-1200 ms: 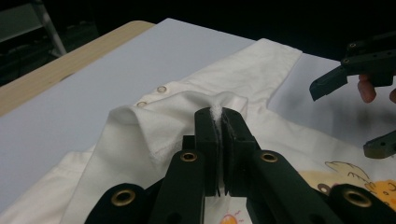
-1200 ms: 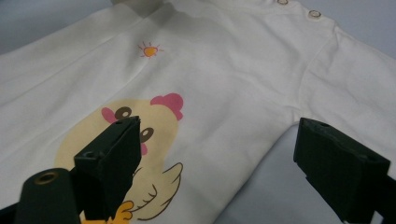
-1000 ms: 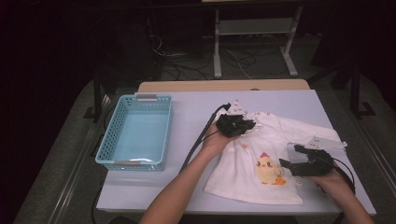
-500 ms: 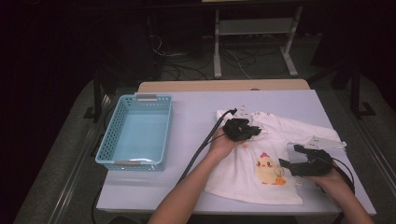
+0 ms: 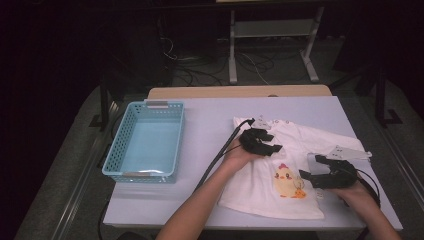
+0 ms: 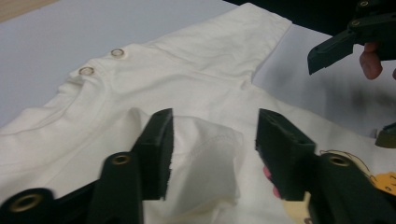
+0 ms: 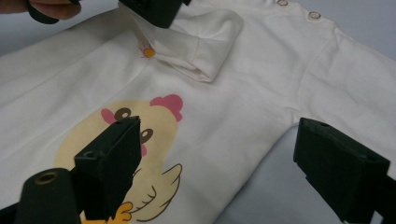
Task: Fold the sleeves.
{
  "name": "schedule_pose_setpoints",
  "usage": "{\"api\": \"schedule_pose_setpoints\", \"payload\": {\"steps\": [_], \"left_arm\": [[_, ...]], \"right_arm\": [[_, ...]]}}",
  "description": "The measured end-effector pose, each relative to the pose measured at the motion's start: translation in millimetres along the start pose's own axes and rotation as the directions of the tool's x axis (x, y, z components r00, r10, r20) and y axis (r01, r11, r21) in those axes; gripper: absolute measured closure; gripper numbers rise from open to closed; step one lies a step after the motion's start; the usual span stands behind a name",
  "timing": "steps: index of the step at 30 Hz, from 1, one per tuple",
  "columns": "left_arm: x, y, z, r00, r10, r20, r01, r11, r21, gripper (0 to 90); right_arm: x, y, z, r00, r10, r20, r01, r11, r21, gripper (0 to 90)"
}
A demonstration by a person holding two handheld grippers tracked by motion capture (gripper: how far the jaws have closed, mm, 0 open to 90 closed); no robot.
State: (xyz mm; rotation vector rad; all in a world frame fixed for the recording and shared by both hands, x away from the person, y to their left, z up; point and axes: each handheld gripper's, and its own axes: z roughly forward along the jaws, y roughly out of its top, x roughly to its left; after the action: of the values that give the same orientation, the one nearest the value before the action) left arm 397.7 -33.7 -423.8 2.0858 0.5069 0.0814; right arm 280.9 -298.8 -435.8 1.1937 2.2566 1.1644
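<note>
White shirt (image 5: pixel 280 175) lies flat on bench (image 5: pixel 210 125). Your left claw (image 6: pixel 212 149) has just been opening, folded sleeve (image 6: pixel 210 154) loose between jaws. Your right claw (image 7: pixel 219 163) is spread over chick print (image 7: pixel 126 154).

Looks like a lab or recording room, not a home. Plain pale table (image 5: pixel 210 120) with a wooden edge strip (image 5: pixel 240 91) at the far side, standing on grey carpet floor (image 5: pixel 75 165). Dark, unlit surroundings. Loose cables (image 5: pixel 200 75) tangled on the floor behind the table. White metal stand frame (image 5: pixel 270 30) with a foot bar further back. A blue plastic basket (image 5: pixel 115 155) is set out on the table like a staged prop.
</note>
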Motion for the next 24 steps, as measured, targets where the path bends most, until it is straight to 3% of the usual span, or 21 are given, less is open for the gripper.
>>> {"api": "schedule_pose_setpoints", "payload": {"steps": [8, 12, 17, 22, 24], "left_arm": [[5.6, -5.7, -25.6, 0.9985, -0.050, -0.024, 0.050, 0.9987, 0.011, 26.9], [6.9, -10.0, -35.2, 0.9971, -0.065, -0.040, 0.066, 0.9977, 0.017, 18.6], [9.2, -22.3, -52.9, 0.9944, -0.076, -0.074, 0.079, 0.9962, 0.038, 13.1], [8.7, -32.9, -66.7, 0.9932, -0.091, -0.073, 0.094, 0.9949, 0.037, 1.0], [6.9, -36.5, -72.3, 0.9928, -0.096, -0.071, 0.099, 0.9944, 0.038, 0.0]], "right_arm": [[1.0, 1.2, 0.8, 1.0000, 0.001, 0.004, -0.001, 1.000, 0.007, 14.4], [0.5, 3.3, 0.1, 0.9993, 0.035, -0.015, -0.035, 0.999, 0.005, 12.6], [1.7, 8.4, 0.0, 0.9988, 0.044, -0.023, -0.044, 0.999, 0.008, 10.5], [3.8, 13.9, 2.7, 0.9987, 0.042, -0.028, -0.042, 0.999, 0.015, 8.9], [4.4, 16.6, 4.2, 0.9985, 0.045, -0.030, -0.044, 0.999, 0.018, 8.8]]}}
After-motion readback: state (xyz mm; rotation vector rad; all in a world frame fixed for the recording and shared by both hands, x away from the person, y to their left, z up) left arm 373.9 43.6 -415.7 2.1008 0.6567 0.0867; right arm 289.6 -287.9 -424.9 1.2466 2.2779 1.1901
